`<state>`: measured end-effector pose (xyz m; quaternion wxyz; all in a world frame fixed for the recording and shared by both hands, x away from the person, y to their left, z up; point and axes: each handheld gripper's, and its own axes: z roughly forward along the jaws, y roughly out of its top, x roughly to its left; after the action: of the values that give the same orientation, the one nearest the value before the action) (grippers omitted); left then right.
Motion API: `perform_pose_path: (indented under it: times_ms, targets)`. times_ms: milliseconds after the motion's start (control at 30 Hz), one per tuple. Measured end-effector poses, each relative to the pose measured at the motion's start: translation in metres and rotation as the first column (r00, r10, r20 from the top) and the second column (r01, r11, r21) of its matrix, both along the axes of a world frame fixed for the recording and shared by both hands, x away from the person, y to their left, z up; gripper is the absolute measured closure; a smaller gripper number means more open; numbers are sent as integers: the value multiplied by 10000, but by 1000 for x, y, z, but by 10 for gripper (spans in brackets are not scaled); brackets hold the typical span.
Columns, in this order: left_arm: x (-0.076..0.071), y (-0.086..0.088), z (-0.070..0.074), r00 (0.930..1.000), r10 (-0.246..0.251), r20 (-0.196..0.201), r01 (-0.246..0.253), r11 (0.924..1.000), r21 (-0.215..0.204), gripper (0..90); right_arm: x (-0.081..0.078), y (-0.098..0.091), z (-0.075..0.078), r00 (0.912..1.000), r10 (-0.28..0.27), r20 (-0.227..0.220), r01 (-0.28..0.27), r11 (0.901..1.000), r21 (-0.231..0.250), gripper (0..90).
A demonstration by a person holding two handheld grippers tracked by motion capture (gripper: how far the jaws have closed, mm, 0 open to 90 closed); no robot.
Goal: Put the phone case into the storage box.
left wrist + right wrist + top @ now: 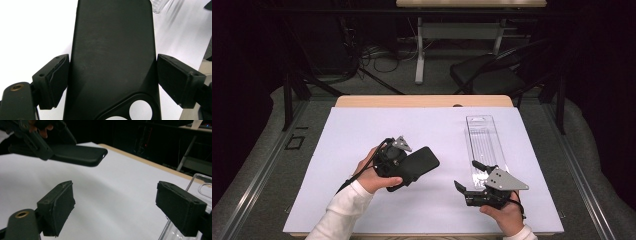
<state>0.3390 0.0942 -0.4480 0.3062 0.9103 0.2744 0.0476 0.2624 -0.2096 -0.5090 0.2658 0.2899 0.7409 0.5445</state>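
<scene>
A black phone case (418,164) is held between the fingers of the left gripper (404,170), raised above the white counter (362,135). The right gripper (467,184) is held with fingers wide and empty, just beside a clear plastic package (484,140) lying right of the case.

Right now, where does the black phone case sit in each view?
High view: black phone case left of centre, held by the left gripper above the white sheet.
Left gripper view: fills the centre, between the jaws.
Right gripper view: upper left, held off the sheet.
Shared landmark: clear plastic case.
</scene>
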Motion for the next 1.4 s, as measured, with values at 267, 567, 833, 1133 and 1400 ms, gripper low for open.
perform_pose_path:
  times_ms: [267, 567, 833, 1133, 1400]
  targets:
    - [0, 6, 3, 9997, 93, 234, -92, 10000, -18, 142, 0, 8, 6, 9997, 213, 130, -201, 9961, -854, 144]
    - [-3, 9, 5, 9997, 47, 230, -46, 10000, -22, 142, 0, 14, 16, 9943, 594, 886, -409, 9794, -1980, 147]
    - [-5, 9, 6, 9999, -29, 156, 31, 9999, -111, 143, -1, 18, 18, 9848, 944, 1460, -500, 9581, -2821, 162]
    - [-6, 7, 7, 9997, -185, 150, 187, 9998, -107, 143, -2, 21, 19, 9800, 1153, 1623, -520, 9350, -3507, 189]
    - [-7, 5, 5, 9996, -288, 61, 289, 9996, -79, 143, -2, 27, 22, 9661, 1665, 1973, -594, 8869, -4581, 217]
